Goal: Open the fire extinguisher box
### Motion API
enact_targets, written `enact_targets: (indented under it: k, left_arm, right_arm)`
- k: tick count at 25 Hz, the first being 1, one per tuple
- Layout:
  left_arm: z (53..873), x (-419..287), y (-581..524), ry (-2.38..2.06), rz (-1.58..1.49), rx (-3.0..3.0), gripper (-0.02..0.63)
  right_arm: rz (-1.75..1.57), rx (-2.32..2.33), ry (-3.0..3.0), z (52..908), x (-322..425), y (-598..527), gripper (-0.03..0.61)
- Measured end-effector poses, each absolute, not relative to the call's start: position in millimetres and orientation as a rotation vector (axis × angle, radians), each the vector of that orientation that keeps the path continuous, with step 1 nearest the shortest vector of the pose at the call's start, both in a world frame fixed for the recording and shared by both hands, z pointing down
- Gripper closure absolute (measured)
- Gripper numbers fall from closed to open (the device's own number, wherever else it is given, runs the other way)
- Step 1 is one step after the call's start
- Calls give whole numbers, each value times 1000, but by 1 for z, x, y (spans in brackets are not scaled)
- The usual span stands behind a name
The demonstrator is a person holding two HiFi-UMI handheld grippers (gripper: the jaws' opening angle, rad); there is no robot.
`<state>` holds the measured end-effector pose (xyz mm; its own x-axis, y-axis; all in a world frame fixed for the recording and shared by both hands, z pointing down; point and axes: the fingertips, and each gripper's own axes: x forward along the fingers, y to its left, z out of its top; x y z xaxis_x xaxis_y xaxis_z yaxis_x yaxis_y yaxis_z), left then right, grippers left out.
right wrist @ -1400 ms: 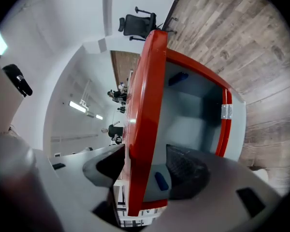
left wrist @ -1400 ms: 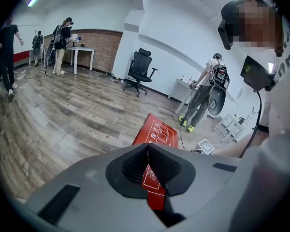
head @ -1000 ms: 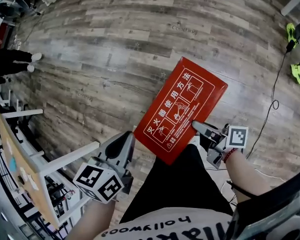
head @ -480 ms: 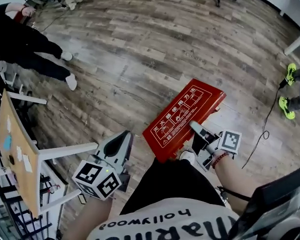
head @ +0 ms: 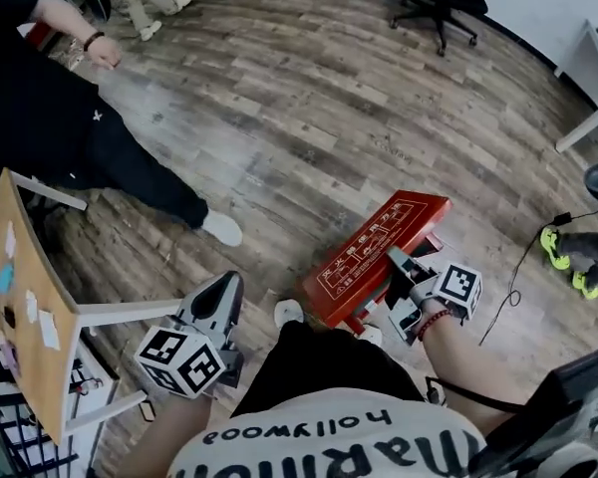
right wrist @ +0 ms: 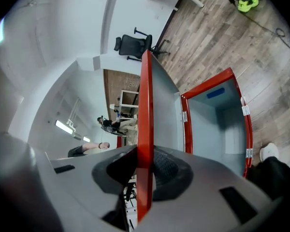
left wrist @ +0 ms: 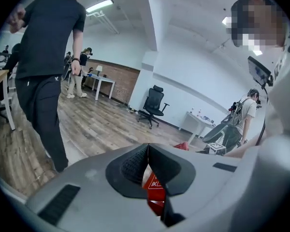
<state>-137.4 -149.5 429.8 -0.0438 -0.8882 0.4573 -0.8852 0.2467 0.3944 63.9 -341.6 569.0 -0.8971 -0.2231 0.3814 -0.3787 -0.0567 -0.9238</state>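
- The fire extinguisher box lies on the wood floor, just ahead of the operator's feet. Its lid is raised on its hinges.
- The right claw is clenched on the free edge of the lid. Its jaws have just been closing with that thin red edge between them.
- The left claw is clenched on nothing and is well apart from the box.
- Risk: the grip is on a narrow edge. If the claw's path departs from the hinge arc, the lid may slip from the pads and drop shut.
- Risk: nothing steadies the box body, so pulling on the lid may drag or tip it.
- Count: one box, one lid, two claws.
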Motion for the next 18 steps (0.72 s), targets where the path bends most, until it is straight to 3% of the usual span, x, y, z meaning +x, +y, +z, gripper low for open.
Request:
enact_targets:
  k: [8,18]
  left_arm:
    - [437,-177,-162,-1735,-25,1740,606]
    - [431,-180,-198,-1754,-146,1726,606]
  right_arm:
    - [2074,914,-2058,564,42,-348,497]
    - [2034,903,-2017,566,33,-352,499]
